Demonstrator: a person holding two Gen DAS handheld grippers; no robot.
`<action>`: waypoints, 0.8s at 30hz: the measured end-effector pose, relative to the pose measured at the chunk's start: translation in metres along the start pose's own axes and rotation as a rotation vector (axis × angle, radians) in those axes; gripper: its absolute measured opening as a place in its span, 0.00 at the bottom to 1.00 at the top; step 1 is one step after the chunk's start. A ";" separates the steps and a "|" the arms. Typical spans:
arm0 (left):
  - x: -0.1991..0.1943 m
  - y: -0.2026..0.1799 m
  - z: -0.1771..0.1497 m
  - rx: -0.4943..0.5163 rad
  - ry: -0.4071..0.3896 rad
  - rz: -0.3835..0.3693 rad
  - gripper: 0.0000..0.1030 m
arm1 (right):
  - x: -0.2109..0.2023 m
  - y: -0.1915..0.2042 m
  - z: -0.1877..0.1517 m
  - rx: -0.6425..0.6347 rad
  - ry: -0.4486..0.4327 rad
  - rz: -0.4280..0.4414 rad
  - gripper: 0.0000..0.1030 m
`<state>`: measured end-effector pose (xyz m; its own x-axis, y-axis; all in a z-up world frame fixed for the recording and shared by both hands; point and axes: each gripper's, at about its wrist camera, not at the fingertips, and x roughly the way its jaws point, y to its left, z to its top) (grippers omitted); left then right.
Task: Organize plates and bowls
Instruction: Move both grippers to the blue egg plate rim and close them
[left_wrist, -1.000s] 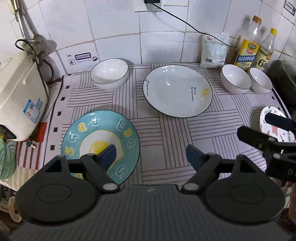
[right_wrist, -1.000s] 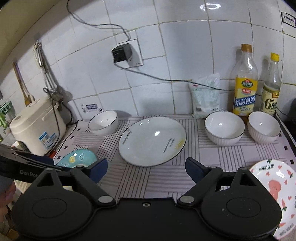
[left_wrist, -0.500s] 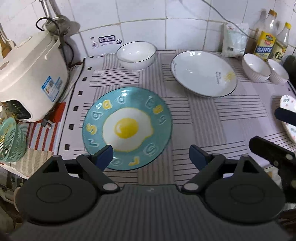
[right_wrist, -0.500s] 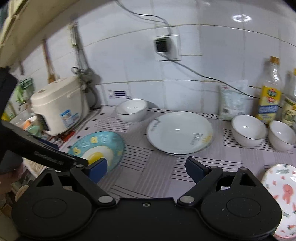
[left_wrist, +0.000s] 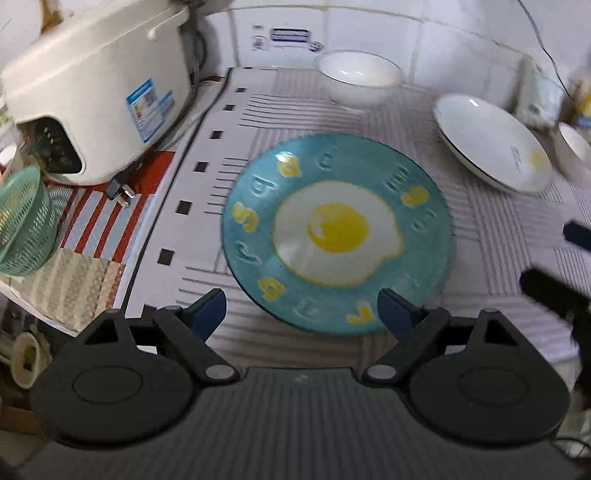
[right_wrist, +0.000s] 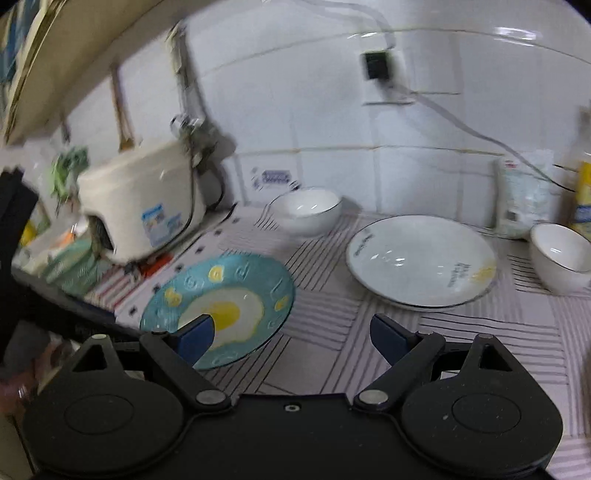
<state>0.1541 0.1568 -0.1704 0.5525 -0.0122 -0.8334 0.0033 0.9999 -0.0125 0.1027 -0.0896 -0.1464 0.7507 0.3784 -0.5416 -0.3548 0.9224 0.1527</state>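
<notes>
Plates and bowls spread over the striped tabletop, both tongs empty

Your left tongs (left_wrist: 301, 308) stand wide apart with nothing between the blue pads. They have widened a little in the last second but are steady now. They hang over the near edge of the teal egg plate (left_wrist: 338, 232), which lies flat on the striped cloth (left_wrist: 498, 236). The right pad shows against the plate's rim at about 5 o'clock; whether it touches you cannot tell. The left pad stands off the plate, over bare cloth at about 7 o'clock.

From that plate, the white bowl (left_wrist: 360, 75) sits at 12 o'clock against the tiled wall, well apart. The large white plate (left_wrist: 491, 144) with a small yellow mark lies at 2 o'clock, near but not touching. The rice cooker (left_wrist: 99, 88) stands at 10 o'clock, off the cloth, with a green basket (left_wrist: 22, 221) below it.

Your right tongs (right_wrist: 291, 338) are also wide apart and hold nothing. In their view the left pad overlaps the teal egg plate's near side, and the right pad is over bare cloth. Beyond them the large white plate lies at 1 o'clock, the white bowl at 12 o'clock, and a second white bowl (right_wrist: 561, 258) at 2 o'clock beside a white bag (right_wrist: 524, 195). The picture is blurred.
</notes>
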 end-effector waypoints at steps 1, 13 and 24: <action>0.004 0.004 0.001 -0.020 -0.007 0.011 0.87 | 0.006 0.002 -0.001 -0.017 0.004 0.008 0.91; 0.046 0.024 0.011 -0.090 0.038 -0.012 0.65 | 0.074 0.004 -0.012 0.099 0.088 0.156 0.77; 0.053 0.031 0.012 -0.134 0.120 -0.064 0.43 | 0.102 -0.003 -0.012 0.201 0.118 0.096 0.70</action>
<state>0.1935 0.1876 -0.2078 0.4516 -0.0842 -0.8882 -0.0802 0.9877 -0.1344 0.1732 -0.0547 -0.2122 0.6445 0.4643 -0.6074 -0.2948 0.8840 0.3630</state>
